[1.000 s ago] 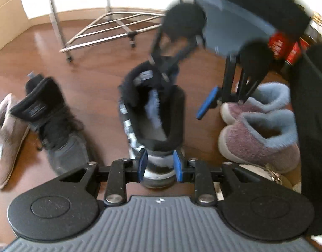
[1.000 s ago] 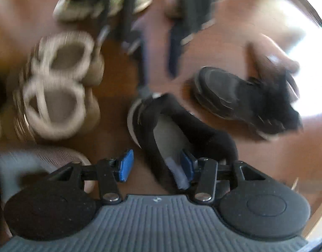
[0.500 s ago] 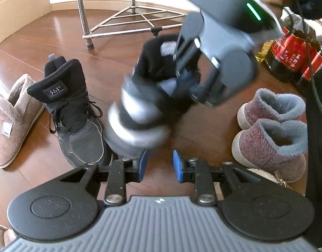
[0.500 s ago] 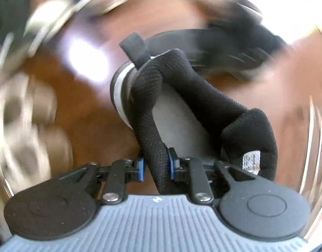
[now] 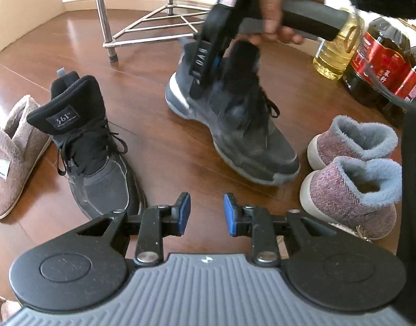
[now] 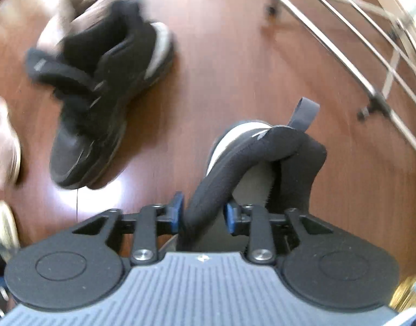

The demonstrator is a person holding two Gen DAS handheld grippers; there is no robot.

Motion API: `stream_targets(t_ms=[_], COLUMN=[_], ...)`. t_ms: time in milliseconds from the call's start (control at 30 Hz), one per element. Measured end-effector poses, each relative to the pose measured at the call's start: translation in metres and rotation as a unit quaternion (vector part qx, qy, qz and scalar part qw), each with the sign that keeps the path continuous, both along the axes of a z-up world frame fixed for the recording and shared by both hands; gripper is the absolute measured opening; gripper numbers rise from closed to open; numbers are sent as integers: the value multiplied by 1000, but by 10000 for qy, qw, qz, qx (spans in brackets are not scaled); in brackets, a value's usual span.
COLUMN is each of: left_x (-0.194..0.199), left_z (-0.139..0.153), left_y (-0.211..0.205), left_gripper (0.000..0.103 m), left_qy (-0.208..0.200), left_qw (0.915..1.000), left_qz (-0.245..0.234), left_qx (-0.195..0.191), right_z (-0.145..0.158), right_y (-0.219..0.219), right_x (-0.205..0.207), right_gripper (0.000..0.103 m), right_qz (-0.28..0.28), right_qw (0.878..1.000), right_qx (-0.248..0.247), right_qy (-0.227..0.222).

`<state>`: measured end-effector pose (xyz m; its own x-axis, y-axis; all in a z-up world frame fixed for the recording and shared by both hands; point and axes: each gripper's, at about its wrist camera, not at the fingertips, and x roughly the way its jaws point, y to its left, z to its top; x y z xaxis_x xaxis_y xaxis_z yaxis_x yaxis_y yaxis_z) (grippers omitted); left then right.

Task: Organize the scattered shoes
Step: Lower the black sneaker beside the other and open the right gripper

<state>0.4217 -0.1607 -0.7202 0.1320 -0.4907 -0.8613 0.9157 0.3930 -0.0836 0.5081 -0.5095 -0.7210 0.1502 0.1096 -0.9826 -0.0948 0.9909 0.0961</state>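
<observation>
The right claw [image 6: 202, 214] is opening around the collar of the dark sneaker [image 5: 235, 125], which is sitting sole-down on the floor [image 5: 159, 146], toe toward the pink slippers [image 5: 352, 179]. The collar is between the pads but no longer squeezed (looks like a release, since the shoe is resting by itself). Its mate [image 5: 91, 146] is standing well apart, beside a beige slipper [image 5: 9, 157], so the pair is not yet together. The left claw [image 5: 207, 213] is hanging slightly spread, pinching nothing, probably waiting.
</observation>
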Motion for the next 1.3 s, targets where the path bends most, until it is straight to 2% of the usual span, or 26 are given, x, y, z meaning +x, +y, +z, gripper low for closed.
stream_targets(t_ms=[33,100,167,200,233,267,300,333,367,433,533,600,633,733,800,967,1133,1200,1233,1300], left_x=[0,1,2,3,3,3,4,4,5,6,7,7,7,6,6,12,18,19,20,23], left_z=[0,0,0,1,1,1,1,1,0,0,-2,-3,-4,-5,-5,-8,-8,-9,-8,-6], left_y=[-1,-1,-2,-2,-3,-2,-2,-1,-1,-1,0,-1,-1,-3,-3,-2,1,1,2,6], left_gripper=[33,33,33,33,33,33,33,33,33,33,33,33,33,33,33,33,33,33,33,33], left_qy=[-21,-20,-9,-10,-20,-24,-19,-14,-9,6,44,55,60,74,86,112,136,144,139,119], left_qw=[10000,10000,10000,10000,10000,10000,9999,9999,9999,9999,9998,9998,9998,9999,9999,9997,9993,9991,9990,9987], left_qz=[15,36,56,65,77,92,107,122,135,158,185,177,166,130,109,219,341,390,417,490], left_qx=[8,-3,-15,-20,-21,-21,-22,-24,-22,-10,0,11,16,30,31,47,39,58,58,32], right_z=[3,8,0,-6,-12,-17,-21,-19,-17,-14,-11,-11,-12,-17,-14,-13,-14,-14,-13,3], right_y=[10,28,40,46,50,55,58,56,53,55,37,28,25,7,-5,-10,-4,-4,-5,2], right_x=[-9,-24,-33,-36,-39,-42,-44,-44,-44,-48,-43,-45,-46,-42,-40,-45,-56,-54,-53,-47], right_gripper=[79,81,85,84,81,59,49,19,19,19,18,18,19,19,19,19,19,22,31,41], right_qz=[197,639,1068,1315,1599,1882,2085,2180,2367,2792,3064,3313,3364,3134,2851,2583,2663,2491,2397,2307], right_qw=[9998,9979,9939,9903,9850,9785,9734,9735,9710,9589,9505,9406,9379,9429,9523,9602,9575,9612,9631,9656], right_qx=[7,-56,-273,-454,-643,-832,-932,-682,-324,-492,-499,-696,-776,-1024,-988,-937,-841,-940,-998,-1129], right_qy=[-56,-85,-4,-29,-82,-134,-169,-136,-87,-118,136,273,332,473,459,505,720,718,708,408])
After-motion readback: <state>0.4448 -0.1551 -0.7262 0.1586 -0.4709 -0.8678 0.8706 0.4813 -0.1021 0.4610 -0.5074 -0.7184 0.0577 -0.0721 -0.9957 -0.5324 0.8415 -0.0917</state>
